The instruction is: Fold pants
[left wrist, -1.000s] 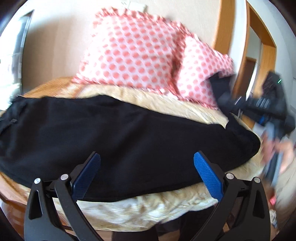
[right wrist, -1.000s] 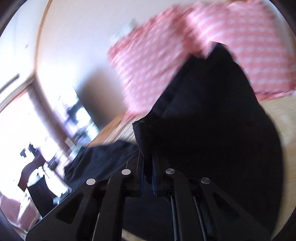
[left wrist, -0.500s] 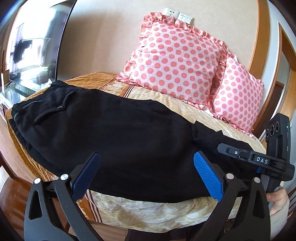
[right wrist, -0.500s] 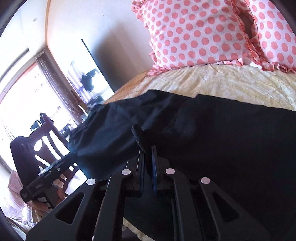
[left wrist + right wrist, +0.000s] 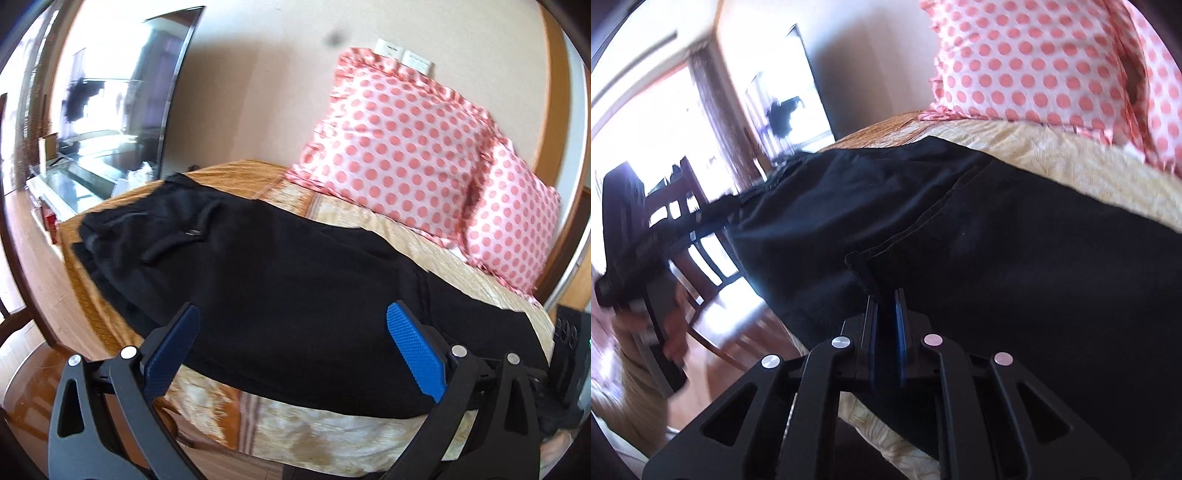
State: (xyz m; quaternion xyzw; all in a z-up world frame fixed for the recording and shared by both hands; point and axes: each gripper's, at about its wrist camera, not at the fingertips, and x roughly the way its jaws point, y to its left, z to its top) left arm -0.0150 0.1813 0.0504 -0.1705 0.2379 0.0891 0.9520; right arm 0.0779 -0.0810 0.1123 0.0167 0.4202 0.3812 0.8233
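Black pants lie lengthwise on the bed, waistband and drawstring at the left end, legs to the right. My left gripper is open and empty, above the near edge of the pants. In the right wrist view my right gripper is shut on a pinched fold of the pants at the leg end. The left gripper's body shows at the left of that view, blurred.
Two pink polka-dot pillows stand against the wall behind the pants. The yellow bedspread hangs over the bed's near edge. A television and a glass stand are at the left. A wooden chair stands beside the bed.
My left gripper has swung left toward the waistband end, still open. My right gripper keeps its hold on the fabric and has come down lower over the pants.
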